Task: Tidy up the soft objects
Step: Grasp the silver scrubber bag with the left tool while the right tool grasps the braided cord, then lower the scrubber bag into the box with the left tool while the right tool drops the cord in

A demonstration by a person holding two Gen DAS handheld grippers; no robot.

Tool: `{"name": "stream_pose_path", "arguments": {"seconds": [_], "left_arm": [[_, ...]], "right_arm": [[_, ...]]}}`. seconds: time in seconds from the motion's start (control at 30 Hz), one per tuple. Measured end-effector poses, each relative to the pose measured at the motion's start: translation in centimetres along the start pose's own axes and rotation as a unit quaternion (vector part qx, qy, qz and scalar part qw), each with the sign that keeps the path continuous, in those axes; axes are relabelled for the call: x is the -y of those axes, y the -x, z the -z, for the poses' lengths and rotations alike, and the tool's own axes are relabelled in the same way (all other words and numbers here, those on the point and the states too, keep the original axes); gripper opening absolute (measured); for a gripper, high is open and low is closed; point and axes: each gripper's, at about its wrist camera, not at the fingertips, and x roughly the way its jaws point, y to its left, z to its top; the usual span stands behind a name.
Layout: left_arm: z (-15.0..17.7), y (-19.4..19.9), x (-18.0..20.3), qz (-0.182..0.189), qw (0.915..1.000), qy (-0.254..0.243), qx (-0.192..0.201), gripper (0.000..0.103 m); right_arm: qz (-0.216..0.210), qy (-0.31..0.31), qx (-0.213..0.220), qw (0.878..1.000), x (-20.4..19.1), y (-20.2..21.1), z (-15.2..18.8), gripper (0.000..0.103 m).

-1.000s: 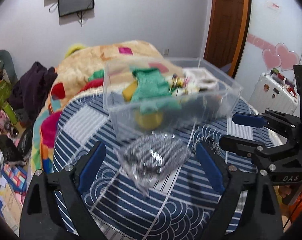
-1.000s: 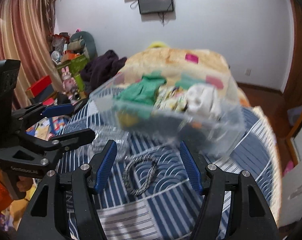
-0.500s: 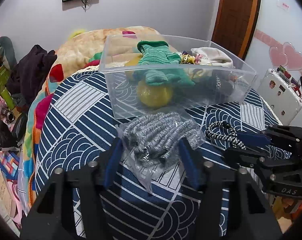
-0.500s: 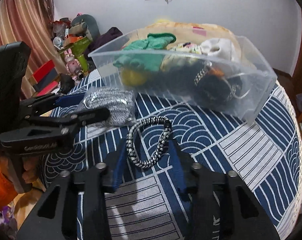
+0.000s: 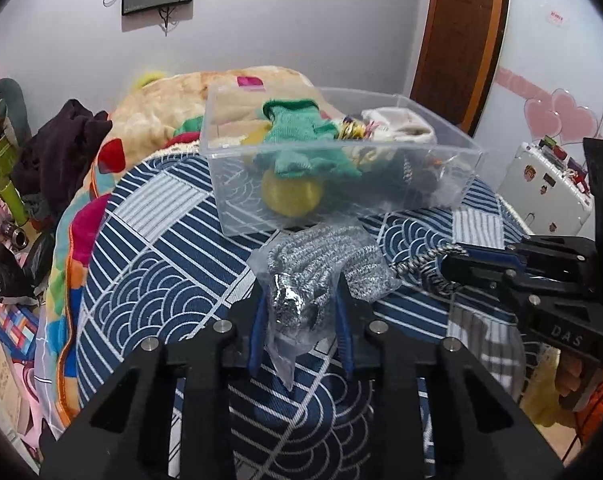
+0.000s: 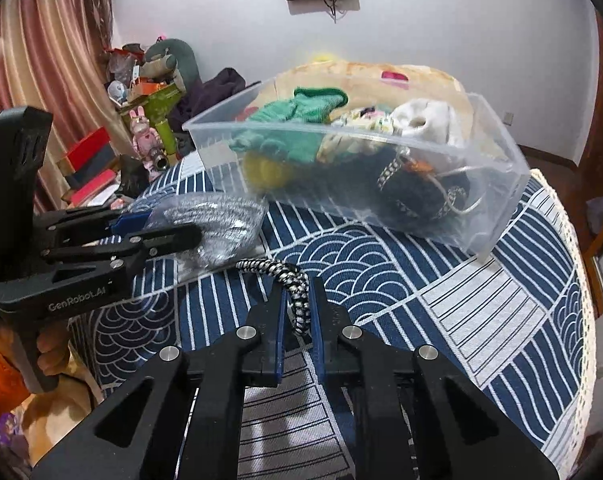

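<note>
A clear plastic bin (image 5: 453,140) (image 6: 497,176) stands on the blue patterned bedcover, holding a green knit piece (image 5: 301,128), a yellow ball (image 5: 291,196) and a white cloth (image 6: 425,120). My left gripper (image 5: 301,300) is shut on a bagged silver scrubber (image 5: 321,256), which also shows in the right wrist view (image 6: 213,216). My right gripper (image 6: 297,308) is shut on a black-and-white braided cord (image 6: 281,272), seen from the side in the left wrist view (image 5: 425,268).
The bedcover (image 6: 481,320) drops off at its right edge. A beige patterned blanket (image 5: 169,96) lies behind the bin. Dark clothes (image 5: 61,148) and toys and boxes (image 6: 141,120) crowd the left side. A white suitcase (image 5: 549,184) stands to the right.
Both grippers have closed: the left on the bagged scrubber, the right on the braided cord. Both items now hang slightly raised off the cover.
</note>
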Motion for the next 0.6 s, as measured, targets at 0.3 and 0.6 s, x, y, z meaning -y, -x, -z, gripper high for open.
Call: {"name": "stream_pose_path", "arguments": {"seconds": [0.3, 0.6], "left_arm": [[-1.7, 2.9, 0.1, 0.007, 0.999, 0.004, 0.044, 0.029], [-2.3, 4.2, -0.6, 0.007, 0.9981, 0.013, 0.06, 0.029]], "right_arm": [[0.0, -0.008, 0.032, 0.999, 0.5, 1.8, -0.5, 0.009], [-0.018, -0.008, -0.003, 1.0, -0.1, 0.2, 0.2, 0.035]]}}
